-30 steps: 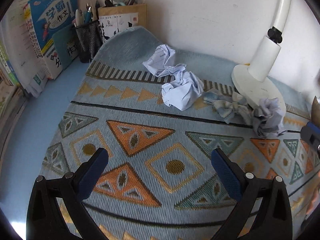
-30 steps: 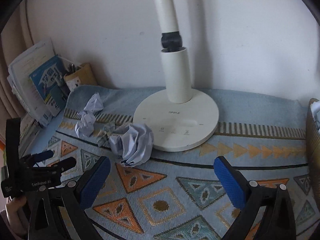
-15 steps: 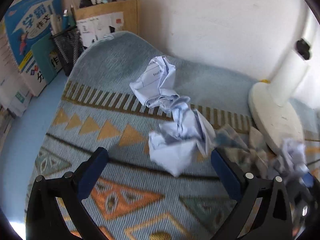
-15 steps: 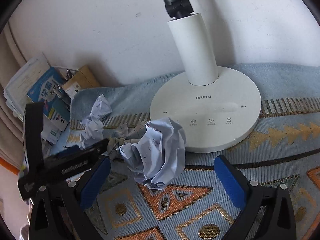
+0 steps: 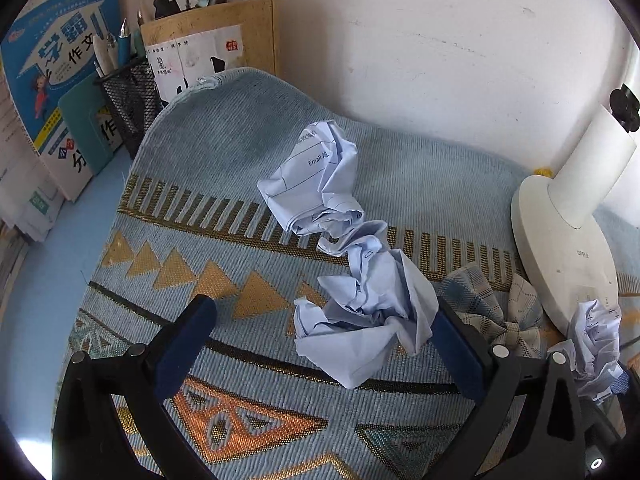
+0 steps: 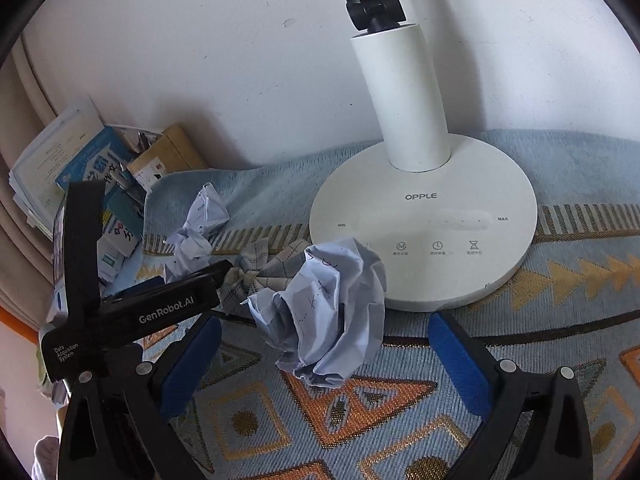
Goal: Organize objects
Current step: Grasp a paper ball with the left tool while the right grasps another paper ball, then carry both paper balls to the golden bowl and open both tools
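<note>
Your left claw (image 5: 320,344) stands wide, low over the patterned mat (image 5: 224,200). A crumpled paper ball (image 5: 368,320) lies between its blue pads: the right pad (image 5: 456,356) is touching or just beside the ball's edge, while the left pad (image 5: 184,344) stands well apart from it. The claw holds nothing.

Just beyond this ball, and touching it, lies a second paper wad (image 5: 316,176) with printed lines, nearer the wall. To its right a plaid cloth (image 5: 488,304) lies bunched on the mat against the lamp base (image 5: 560,256). At the far left a mesh pen cup (image 5: 128,96), a wooden holder (image 5: 224,44) and books (image 5: 52,72) stand against the wall on the blue worktop (image 5: 44,288).

Your right claw (image 6: 324,356) is also wide and empty. A third paper ball (image 6: 328,312), marked with pen strokes, lies on the mat between its pads, nearer the left pad (image 6: 188,364) and well apart from the right pad (image 6: 460,364). The ball's far side touches the lamp's base rim, in front of its button row. In this view the left claw's black body crosses the lower left, with the cloth and the two other paper wads beyond it.
</note>
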